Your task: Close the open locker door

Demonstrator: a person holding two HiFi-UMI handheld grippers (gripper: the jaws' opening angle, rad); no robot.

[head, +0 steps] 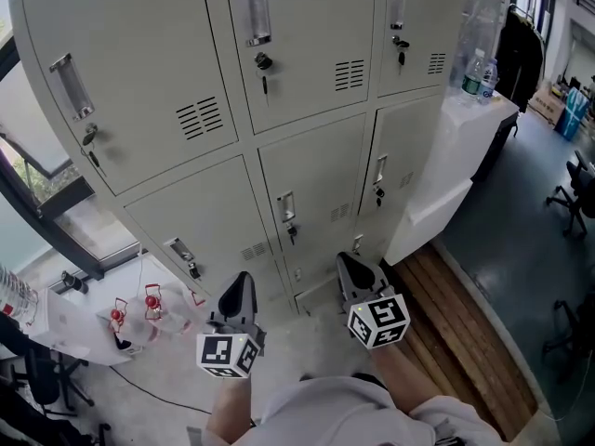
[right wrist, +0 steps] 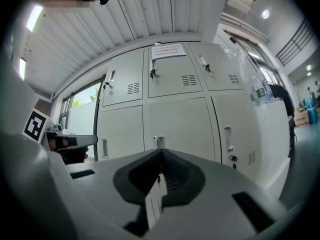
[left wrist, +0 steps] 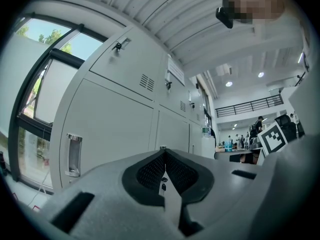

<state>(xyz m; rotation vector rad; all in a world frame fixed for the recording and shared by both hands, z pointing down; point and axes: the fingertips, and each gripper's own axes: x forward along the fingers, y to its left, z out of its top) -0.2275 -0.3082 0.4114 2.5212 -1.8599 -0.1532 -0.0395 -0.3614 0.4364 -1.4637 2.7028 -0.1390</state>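
locker bank (head: 209, 216): straight ahead of both claws, three columns, doors tall and upright
open locker door: can't spot one tbh, every door in view sits flush with the bank. The bank's bottom row is partly blocked by the claws, so either closed now or ajar down there
left gripper (head: 240, 284): jaws pressed together, empty, low at the bank's left column
right gripper (head: 351, 266): jaws pressed together too, empty, low at the bank's middle column
nearer claw: no call, both about equally close to the bank

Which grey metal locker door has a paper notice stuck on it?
The top-row middle door: only it carries a white paper sheet at its top edge.
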